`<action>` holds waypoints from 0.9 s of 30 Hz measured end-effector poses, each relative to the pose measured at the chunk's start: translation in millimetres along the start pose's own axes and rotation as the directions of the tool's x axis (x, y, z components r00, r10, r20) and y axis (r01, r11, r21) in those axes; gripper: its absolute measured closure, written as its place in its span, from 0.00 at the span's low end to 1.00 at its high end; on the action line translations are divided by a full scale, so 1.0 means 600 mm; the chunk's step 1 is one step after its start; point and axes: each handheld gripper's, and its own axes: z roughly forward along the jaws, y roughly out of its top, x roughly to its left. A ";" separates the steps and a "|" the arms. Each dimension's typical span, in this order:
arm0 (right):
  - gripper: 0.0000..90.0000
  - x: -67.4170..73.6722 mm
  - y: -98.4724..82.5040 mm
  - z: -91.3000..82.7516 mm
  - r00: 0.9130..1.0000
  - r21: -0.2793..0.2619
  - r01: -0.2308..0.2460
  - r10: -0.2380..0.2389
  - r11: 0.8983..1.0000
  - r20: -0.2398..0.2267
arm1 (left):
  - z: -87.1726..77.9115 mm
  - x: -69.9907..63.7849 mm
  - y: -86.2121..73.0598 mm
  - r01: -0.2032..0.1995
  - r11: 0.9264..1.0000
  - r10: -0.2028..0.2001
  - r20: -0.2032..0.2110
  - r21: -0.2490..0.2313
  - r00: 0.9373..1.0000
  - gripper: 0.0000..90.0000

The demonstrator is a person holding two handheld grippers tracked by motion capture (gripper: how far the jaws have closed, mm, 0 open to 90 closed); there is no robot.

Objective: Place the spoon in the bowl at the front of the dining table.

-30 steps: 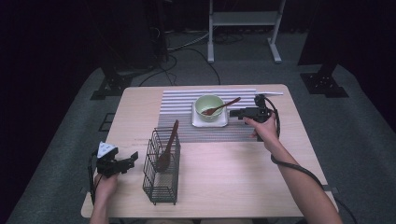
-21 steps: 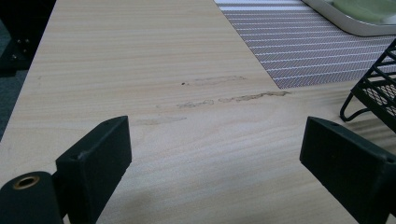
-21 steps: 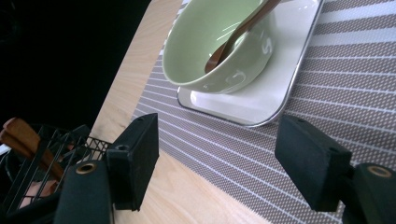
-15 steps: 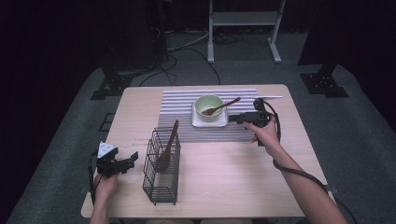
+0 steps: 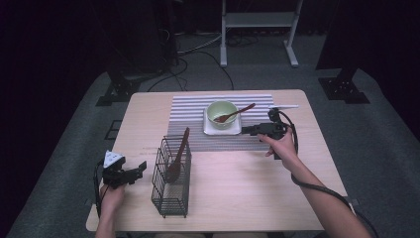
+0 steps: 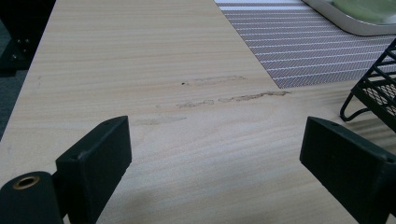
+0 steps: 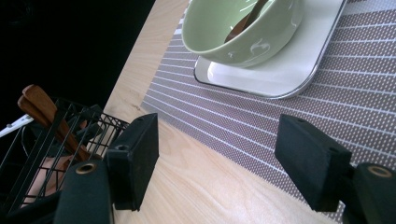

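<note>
1. brown spoon (image 5: 236,113) sits in the green bowl (image 5: 221,112), handle sticking out over the rim toward the right. bowl stands on a white tray (image 5: 222,130) on the striped mat (image 5: 198,140), far side of the bench (image 5: 247,188).
2. right gripper (image 5: 246,131) is just beside the tray's right edge, pointing at it. jaws wide open, nothing between them; in the right gripper view they frame bare mat, with the bowl (image 7: 240,28) and tray (image 7: 289,70) ahead.
3. wire basket (image 5: 172,176) stands near the front left and already holds one wooden utensil (image 5: 177,157), leaning upright inside.
4. left gripper (image 5: 134,173) rests low, near the basket's left side. jaws open and empty over bare wood in the left gripper view, basket corner (image 6: 373,93) at the edge.
5. my read: one utensil racked. spoon not yet grasped. left: grasp the handle, lift it out of the bowl, carry it over, drop it in the basket.
</note>
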 end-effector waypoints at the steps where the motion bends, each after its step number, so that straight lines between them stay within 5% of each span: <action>1: 0.32 0.000 -0.002 0.000 1.000 0.001 0.000 0.000 1.000 -0.001 | 0.000 0.000 0.000 0.000 1.000 0.000 0.000 0.000 1.000 0.09; 27: 0.32 0.004 -0.041 0.008 0.999 0.050 0.009 -0.007 0.999 -0.037 | 0.000 0.000 0.000 -0.003 1.000 0.003 -0.001 -0.001 1.000 0.09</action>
